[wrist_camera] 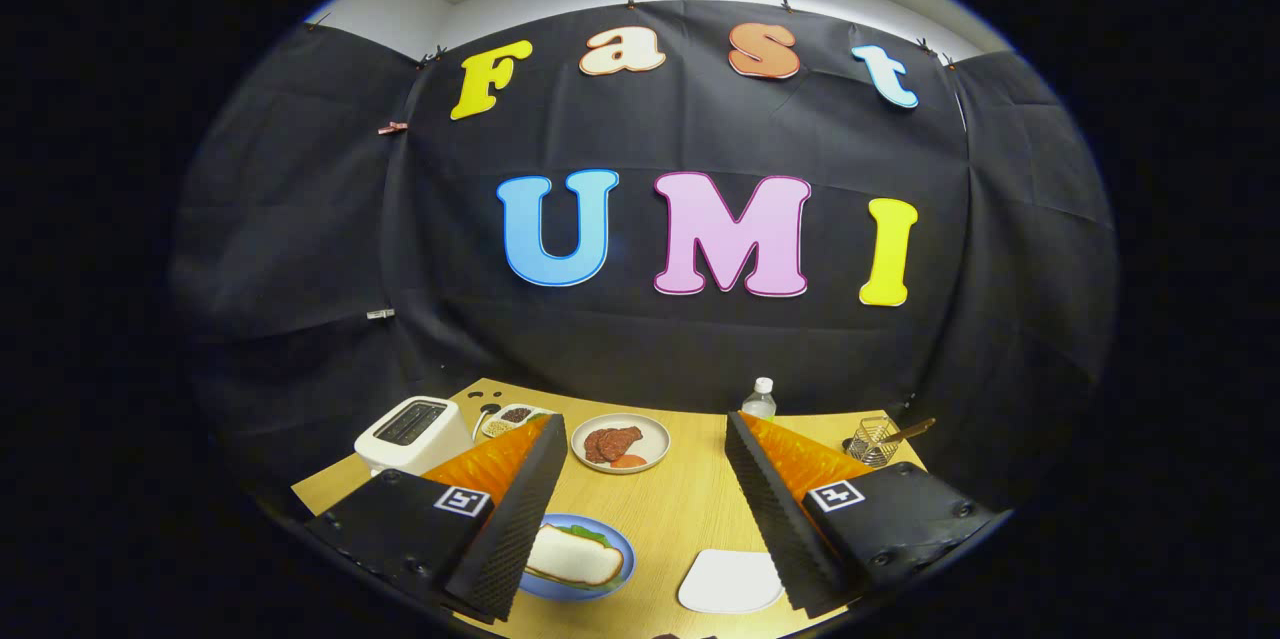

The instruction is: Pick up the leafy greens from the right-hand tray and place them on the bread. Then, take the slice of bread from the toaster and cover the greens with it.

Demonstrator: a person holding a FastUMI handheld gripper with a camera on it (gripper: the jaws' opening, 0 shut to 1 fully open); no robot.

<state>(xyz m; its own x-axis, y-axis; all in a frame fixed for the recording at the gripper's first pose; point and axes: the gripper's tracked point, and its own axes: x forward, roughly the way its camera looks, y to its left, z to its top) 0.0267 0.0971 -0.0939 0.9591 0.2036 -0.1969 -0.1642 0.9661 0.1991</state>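
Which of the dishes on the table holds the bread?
The blue plate beside the open gripper: bread covers greens there. The white plate beyond holds meat; the white tray is bare.

Beyond my tongs I see a plate of meat slices [619, 442], a water bottle [759, 400], a wire basket [873, 440].

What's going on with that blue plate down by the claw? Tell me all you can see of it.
The blue plate is round and glossy-looking, lying flat on the light wooden table. It sits low between the open claw fingers, with its near side hidden behind one finger. On it lies a pale slice of bread with a browner crust, and green leaves peek out from under the slice's far edge. A white tray lies beside it, apart.
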